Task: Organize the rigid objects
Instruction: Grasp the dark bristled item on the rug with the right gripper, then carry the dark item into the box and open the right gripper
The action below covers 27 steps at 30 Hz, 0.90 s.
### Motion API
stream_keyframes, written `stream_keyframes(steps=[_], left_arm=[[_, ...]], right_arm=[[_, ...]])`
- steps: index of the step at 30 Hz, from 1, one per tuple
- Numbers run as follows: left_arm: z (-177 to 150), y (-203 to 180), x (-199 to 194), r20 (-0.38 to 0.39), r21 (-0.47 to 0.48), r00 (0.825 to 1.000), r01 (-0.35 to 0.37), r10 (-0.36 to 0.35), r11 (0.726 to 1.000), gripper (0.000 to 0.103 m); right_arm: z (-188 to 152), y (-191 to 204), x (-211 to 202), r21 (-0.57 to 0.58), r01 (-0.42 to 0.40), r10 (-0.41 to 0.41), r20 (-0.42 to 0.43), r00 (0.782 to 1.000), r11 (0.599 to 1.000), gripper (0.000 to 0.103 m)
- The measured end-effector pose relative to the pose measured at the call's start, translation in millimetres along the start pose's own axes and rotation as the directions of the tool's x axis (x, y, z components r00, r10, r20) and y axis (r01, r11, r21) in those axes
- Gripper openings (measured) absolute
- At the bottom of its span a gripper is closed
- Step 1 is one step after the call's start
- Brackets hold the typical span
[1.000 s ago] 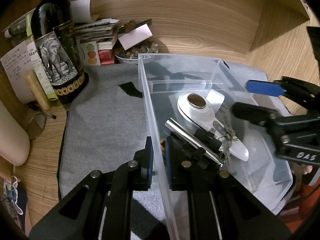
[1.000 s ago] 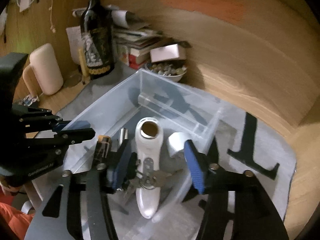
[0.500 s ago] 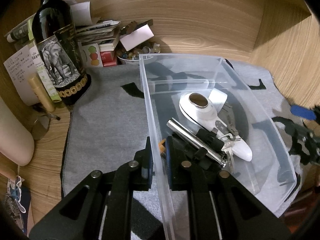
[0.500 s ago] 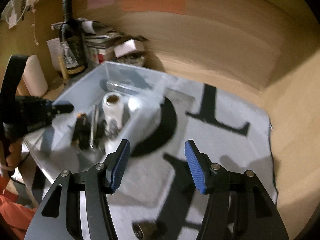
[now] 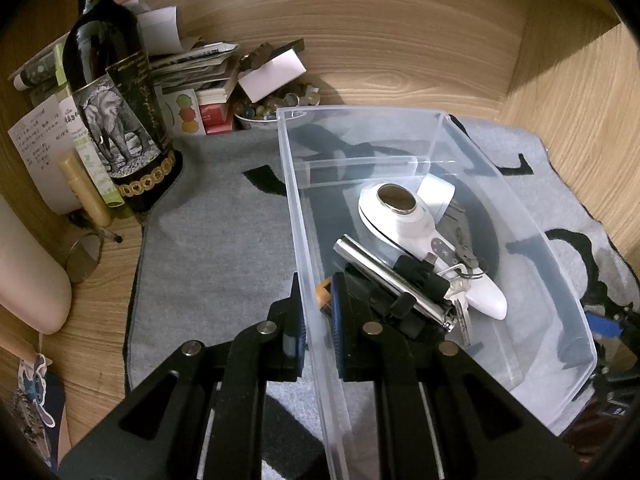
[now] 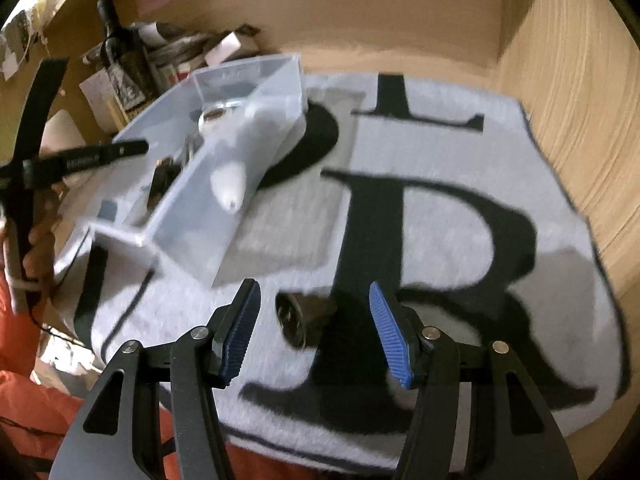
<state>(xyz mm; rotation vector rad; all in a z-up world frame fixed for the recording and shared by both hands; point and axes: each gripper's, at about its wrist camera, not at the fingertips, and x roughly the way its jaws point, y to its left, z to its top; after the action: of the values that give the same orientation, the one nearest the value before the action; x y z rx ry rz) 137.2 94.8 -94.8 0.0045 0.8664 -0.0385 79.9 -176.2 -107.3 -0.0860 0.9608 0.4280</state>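
Observation:
A clear plastic bin (image 5: pixel 560 280) stands on a grey mat; it also shows in the right wrist view (image 6: pixel 192 208). It holds a white handheld device (image 5: pixel 404 216), a silver tube (image 5: pixel 384 272), keys (image 5: pixel 460 300) and a roll of white tape (image 5: pixel 438 196). My left gripper (image 5: pixel 316 312) is shut on the bin's left wall. My right gripper (image 6: pixel 314 330) is open and empty, low over the mat. A small dark round object (image 6: pixel 304 318) lies on the mat between its blue pads (image 6: pixel 384 332).
A dark wine bottle (image 5: pixel 116 112), stacked papers and boxes (image 5: pixel 200 76) and a bowl of beads (image 5: pixel 272 108) crowd the back left corner. Wooden walls close the back and right. The grey mat (image 6: pixel 460 208) carries large black letters.
My right gripper has left the bin and swung out to the right, down over the mat around the small dark object. My left gripper kept its hold on the bin wall.

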Motion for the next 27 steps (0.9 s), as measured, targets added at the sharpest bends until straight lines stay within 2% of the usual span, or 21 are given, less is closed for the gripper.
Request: stream_keyframes(steps=[4, 5, 6, 13, 20, 27], left_arm=[[-1, 0, 0, 0.0, -0.002, 1.0, 0.002, -0.002, 1.0, 0.011], [-1, 0, 0, 0.001, -0.003, 1.0, 0.003, -0.003, 1.0, 0.011], [-2, 0, 0, 0.002, -0.003, 1.0, 0.004, -0.004, 1.0, 0.011], [-4, 2, -2, 0.001, -0.009, 1.0, 0.019, -0.019, 1.0, 0.011], [-3, 5, -2, -0.002, -0.022, 0.999, 0.036, -0.037, 0.999, 0.011], [-3, 6, -3, -0.005, -0.023, 0.999, 0.041, -0.041, 0.999, 0.011]], right_arm=[[-7, -2, 9, 0.017, 0.01, -0.01, 0.006, 1.0, 1.0, 0.052], [-7, -1, 8, 0.006, 0.013, -0.013, 0.013, 1.0, 1.0, 0.041], [-5, 0, 8, -0.012, 0.009, -0.009, 0.015, 1.0, 1.0, 0.034], [13, -1, 12, -0.03, 0.034, -0.033, 0.034, 0.999, 0.999, 0.034], [50, 5, 2, -0.08, 0.053, -0.044, 0.117, 0.992, 0.995, 0.034], [93, 24, -6, -0.185, 0.064, -0.025, 0.207, 0.978, 0.981, 0.034]])
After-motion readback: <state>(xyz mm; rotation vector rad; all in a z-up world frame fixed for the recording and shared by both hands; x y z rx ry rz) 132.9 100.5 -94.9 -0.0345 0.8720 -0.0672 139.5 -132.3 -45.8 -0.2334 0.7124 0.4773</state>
